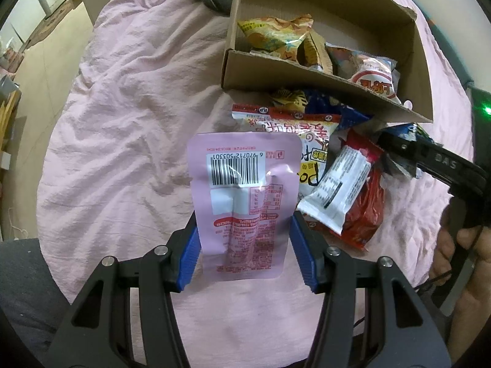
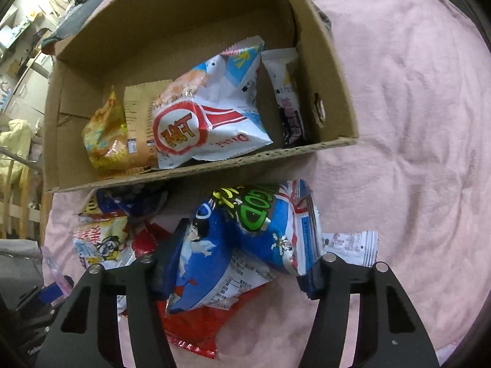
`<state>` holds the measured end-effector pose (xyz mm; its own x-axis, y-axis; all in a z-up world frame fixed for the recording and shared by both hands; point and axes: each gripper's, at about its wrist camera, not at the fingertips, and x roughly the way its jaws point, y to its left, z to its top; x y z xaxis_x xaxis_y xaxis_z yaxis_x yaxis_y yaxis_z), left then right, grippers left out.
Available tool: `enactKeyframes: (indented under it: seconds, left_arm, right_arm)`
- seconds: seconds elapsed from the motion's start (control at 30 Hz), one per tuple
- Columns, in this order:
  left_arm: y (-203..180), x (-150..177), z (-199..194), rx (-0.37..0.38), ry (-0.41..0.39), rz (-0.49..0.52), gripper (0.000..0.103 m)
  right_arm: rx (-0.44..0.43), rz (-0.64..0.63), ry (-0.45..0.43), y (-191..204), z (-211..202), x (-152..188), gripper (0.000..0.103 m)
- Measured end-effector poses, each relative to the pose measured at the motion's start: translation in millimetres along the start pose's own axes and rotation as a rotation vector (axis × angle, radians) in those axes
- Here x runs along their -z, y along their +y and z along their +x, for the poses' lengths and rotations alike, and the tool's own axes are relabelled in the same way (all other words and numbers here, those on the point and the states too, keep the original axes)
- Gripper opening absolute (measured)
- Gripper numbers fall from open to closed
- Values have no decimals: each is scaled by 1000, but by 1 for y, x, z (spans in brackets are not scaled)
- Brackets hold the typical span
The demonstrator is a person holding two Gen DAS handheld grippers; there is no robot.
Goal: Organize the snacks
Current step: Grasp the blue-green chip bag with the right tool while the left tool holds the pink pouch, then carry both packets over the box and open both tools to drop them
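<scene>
The left gripper [image 1: 244, 250] clamps a flat, glossy pink pouch [image 1: 242, 202] at centre frame, barcode up, above rumpled pink bedding [image 1: 122, 122]. Only the right wrist view shows the right gripper [image 2: 242, 263] pinching a puffy blue snack bag [image 2: 245, 245] just below the corrugated cardboard box [image 2: 199, 171] of crinkly packets.

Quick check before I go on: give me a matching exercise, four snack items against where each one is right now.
1. pink pouch
2. blue bag
3. white bag with red circle
4. red packet

A. inside the cardboard box
B. between the left gripper pads
C. between the right gripper fingers
D. lying on the pink sheet

Pairs: 1-B, 2-C, 3-A, 4-D
</scene>
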<state>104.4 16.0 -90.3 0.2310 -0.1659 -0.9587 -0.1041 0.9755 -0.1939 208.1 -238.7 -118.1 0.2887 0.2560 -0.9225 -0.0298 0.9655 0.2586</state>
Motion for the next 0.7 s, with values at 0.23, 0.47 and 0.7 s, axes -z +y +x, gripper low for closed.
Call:
enactKeyframes:
  seconds: [0.23,0.47,0.7]
  left_arm:
    - [8,2,1,-32,-15,-38,51]
    - [12,0,-8,-43,-65,-53,51]
    - [5,-19,-41,-12,-105,-41,51]
  right_arm:
    - [-78,25,-53,-14,-33,13,61]
    - [-230,65,-120,-30,-65,27,61]
    - [-345,32,-222,-16,-104,27,61]
